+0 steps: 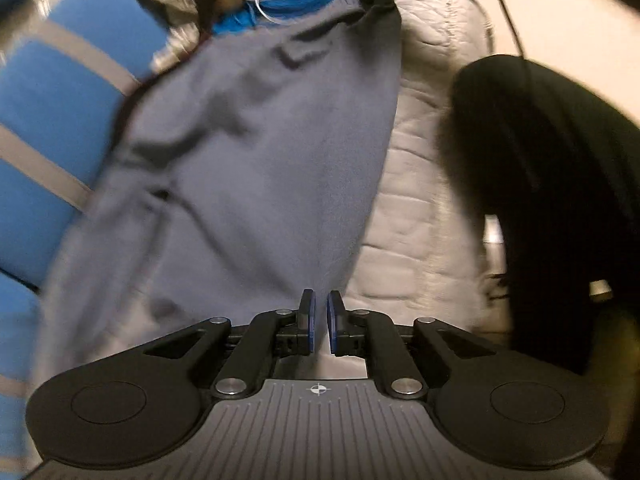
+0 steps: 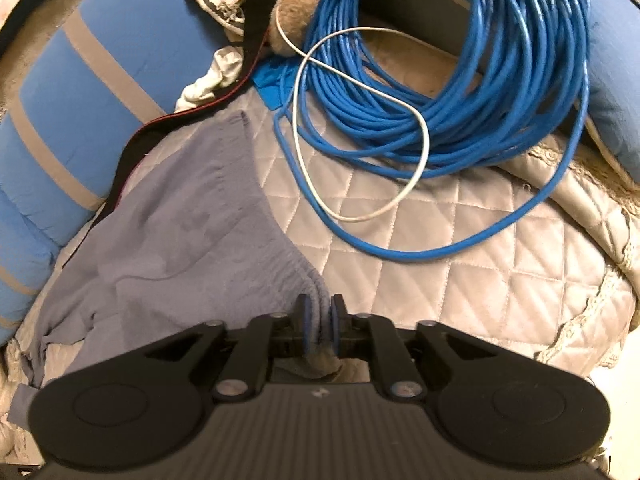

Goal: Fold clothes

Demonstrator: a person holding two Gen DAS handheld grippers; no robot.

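Grey garment (image 2: pixel 172 240) on quilt (image 2: pixel 460 280), seemingly pinched by right hand-held gripper (image 2: pixel 319 320)

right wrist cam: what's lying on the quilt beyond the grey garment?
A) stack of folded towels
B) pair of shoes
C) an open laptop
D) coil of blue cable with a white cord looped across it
D: a big coil of blue cable sits on the quilted cover past the grey garment, with a thin white cord looped across it.
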